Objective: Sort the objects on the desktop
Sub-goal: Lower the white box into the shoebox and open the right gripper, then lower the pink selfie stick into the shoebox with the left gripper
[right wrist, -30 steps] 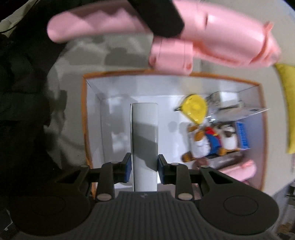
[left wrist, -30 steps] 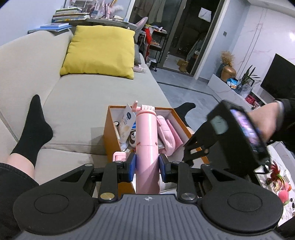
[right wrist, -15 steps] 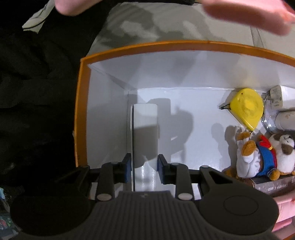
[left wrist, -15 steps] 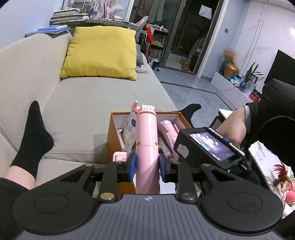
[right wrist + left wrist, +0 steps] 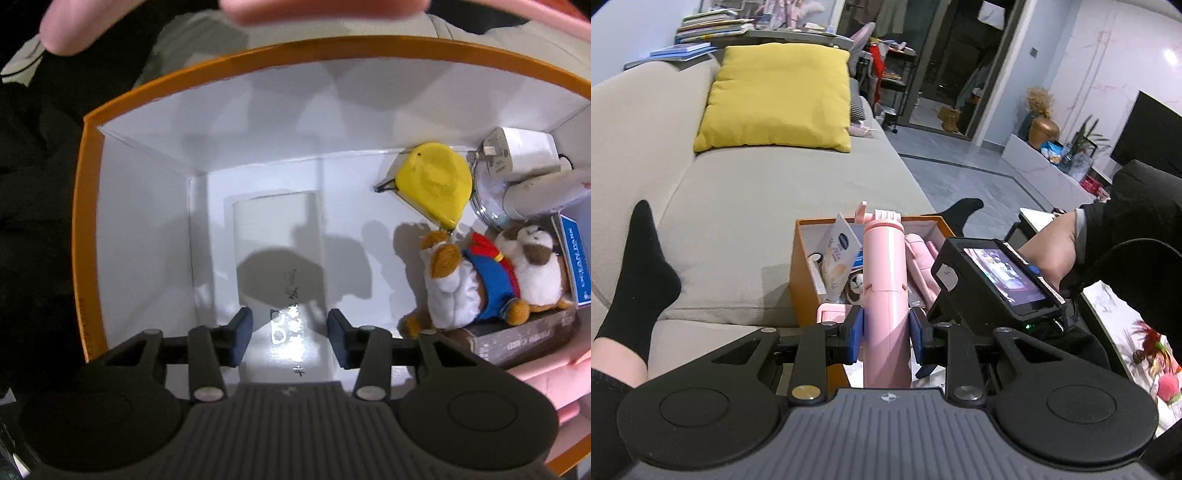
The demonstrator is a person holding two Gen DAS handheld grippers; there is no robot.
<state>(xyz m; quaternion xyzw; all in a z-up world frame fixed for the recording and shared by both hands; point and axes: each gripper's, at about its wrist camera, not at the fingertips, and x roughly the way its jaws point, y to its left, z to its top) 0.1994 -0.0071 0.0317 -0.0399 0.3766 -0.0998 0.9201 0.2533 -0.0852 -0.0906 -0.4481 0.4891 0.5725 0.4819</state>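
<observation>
Two grippers are at work over the orange box [image 5: 79, 236] on the sofa [image 5: 746, 206]. Our left gripper [image 5: 886, 334] is clamped on a pink stick [image 5: 886, 280], its blue pads pressed against both sides, and holds it slanting over the near end of the box. Our right gripper [image 5: 290, 338] points straight down into the box. Its jaws have just been opening, and the pads now stand clear on either side of a white case [image 5: 280, 258], which lies flat on the box floor near the left wall as the right wrist view shows it. We see gaps between each pad and the case, so nothing is gripped there.

Toward the right side of the box sit a yellow case [image 5: 432, 182], a white charger [image 5: 517, 155], a plush dog [image 5: 480, 277] in blue and red, a dark book [image 5: 524, 338] under the dog and a blue-edged packet [image 5: 574, 258]. In the left wrist view, the right hand [image 5: 1051, 254] holds its gripper's body, screen up, just to the right of the box. A yellow cushion [image 5: 775, 99] rests at the far end of the sofa, well apart from the box, and a foot in a black sock [image 5: 639, 273] lies on the seat to the left.
</observation>
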